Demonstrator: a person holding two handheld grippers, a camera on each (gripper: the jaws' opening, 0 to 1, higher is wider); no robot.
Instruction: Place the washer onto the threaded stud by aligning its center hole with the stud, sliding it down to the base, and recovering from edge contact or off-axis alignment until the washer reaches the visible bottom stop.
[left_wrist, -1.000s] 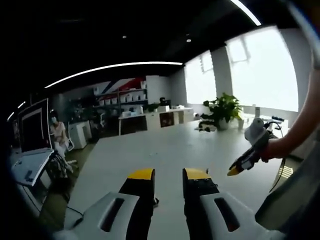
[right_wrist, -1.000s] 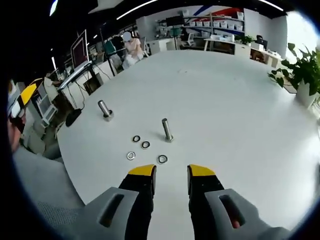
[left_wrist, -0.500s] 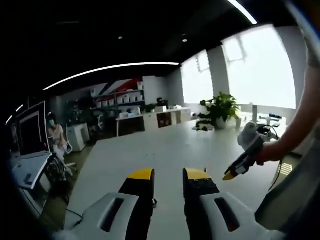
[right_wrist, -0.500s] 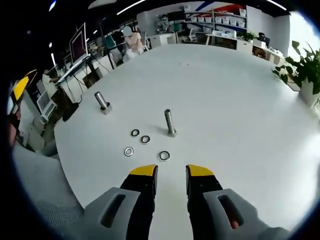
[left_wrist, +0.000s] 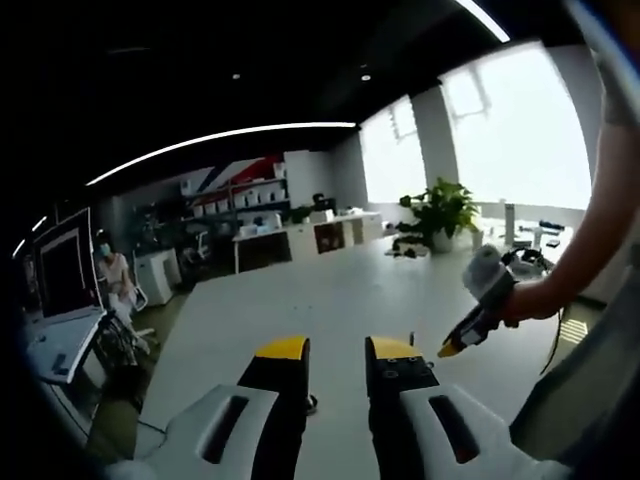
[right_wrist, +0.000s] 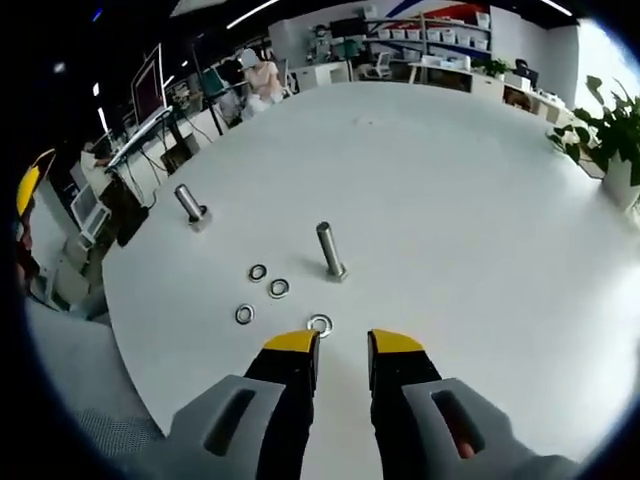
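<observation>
Clearly the pick-up is the step in hand: the right gripper (right_wrist: 334, 345), its yellow-tipped jaws apart and empty, hovers just short of the nearest small silver ring washer (right_wrist: 320, 324) lying flat on the white table (right_wrist: 480, 230), near the upright grey threaded stud (right_wrist: 329, 251). Next it must straddle the washer's rim and close. The left gripper (left_wrist: 337, 352), jaws apart, holds nothing above the table.

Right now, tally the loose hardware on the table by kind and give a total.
Washers: 4
Studs: 2
Total: 6
</observation>
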